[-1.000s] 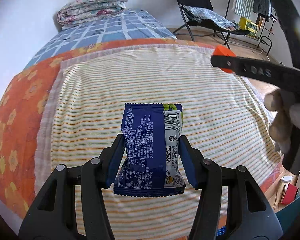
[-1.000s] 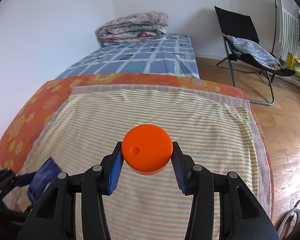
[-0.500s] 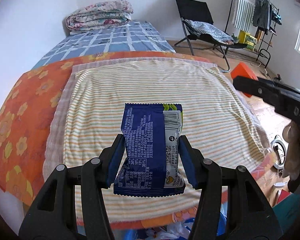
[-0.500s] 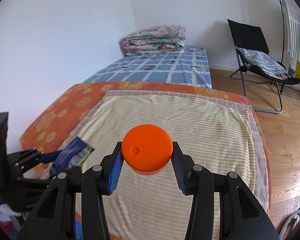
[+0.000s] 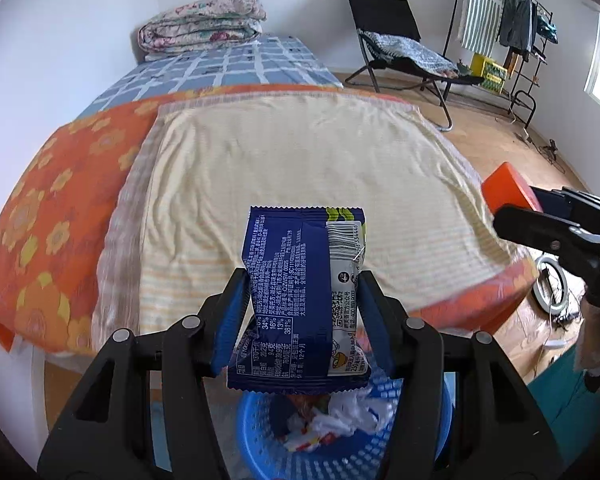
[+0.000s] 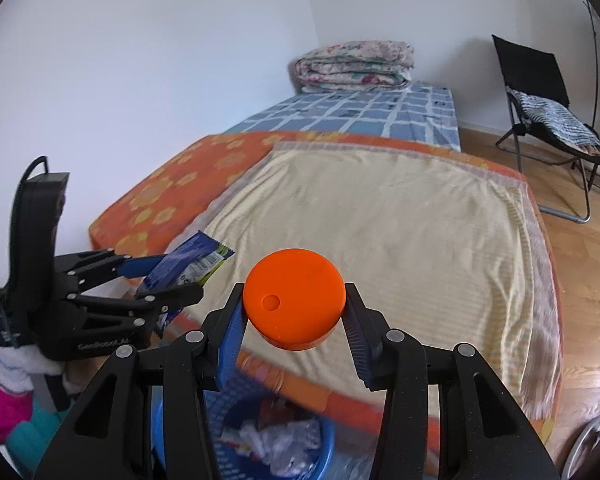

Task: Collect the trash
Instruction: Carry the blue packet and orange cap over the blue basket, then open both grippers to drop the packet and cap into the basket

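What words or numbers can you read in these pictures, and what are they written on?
"GenRobot.AI": on the black body of the left hand-held gripper, in the right wrist view.
"34%", "16%", "13%", "381%": in the nutrition table on the back of the blue snack wrapper, held in that gripper.
"12个月": at the bottom of the same table.
The wrapper's other small print and the digits beside its barcode: too small to read surely.
The orange cap: no writing.
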`<state>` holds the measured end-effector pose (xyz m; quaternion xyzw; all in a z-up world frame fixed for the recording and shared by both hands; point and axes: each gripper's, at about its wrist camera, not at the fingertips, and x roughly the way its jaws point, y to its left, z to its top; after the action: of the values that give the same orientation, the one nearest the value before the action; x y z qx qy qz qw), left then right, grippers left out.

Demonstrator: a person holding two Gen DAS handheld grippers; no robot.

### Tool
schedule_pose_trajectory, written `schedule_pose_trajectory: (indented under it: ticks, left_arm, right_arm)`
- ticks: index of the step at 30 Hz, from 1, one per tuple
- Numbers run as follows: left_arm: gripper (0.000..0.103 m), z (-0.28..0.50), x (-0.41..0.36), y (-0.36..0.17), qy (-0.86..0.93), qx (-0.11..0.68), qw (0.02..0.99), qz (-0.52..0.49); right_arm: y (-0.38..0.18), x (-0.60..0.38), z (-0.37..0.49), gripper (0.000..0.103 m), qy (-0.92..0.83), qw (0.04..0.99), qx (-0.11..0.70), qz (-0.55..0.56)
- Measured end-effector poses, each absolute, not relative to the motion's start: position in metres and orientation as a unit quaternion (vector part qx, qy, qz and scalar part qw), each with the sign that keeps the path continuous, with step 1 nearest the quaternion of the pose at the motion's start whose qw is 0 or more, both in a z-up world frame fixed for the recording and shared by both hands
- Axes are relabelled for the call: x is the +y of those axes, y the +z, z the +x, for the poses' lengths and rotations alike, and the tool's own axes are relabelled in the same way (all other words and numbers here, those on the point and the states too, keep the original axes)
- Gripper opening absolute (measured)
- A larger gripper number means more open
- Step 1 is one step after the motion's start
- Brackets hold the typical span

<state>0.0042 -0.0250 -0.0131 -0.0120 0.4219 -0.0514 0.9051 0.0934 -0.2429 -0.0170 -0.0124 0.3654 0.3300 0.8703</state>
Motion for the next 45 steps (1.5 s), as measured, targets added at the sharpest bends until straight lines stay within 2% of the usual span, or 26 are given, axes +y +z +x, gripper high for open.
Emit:
schedule_pose_trajectory:
  ticks: [28, 45]
  left_arm:
    - [0.056, -0.070, -0.037, -0.113, -0.055, 0.535, 0.843, -0.018]
    - [0.057, -0.071, -0.042, -0.129, -0.059, 0.553, 0.831, -0.012]
  right_arm:
    - [-0.102, -0.224, 0.020, 0.045, 0.366, 0.800, 0.472, -0.061]
    - [-0.125, -0.220, 0.014, 0.045, 0.363, 0.779, 0.505, -0.073]
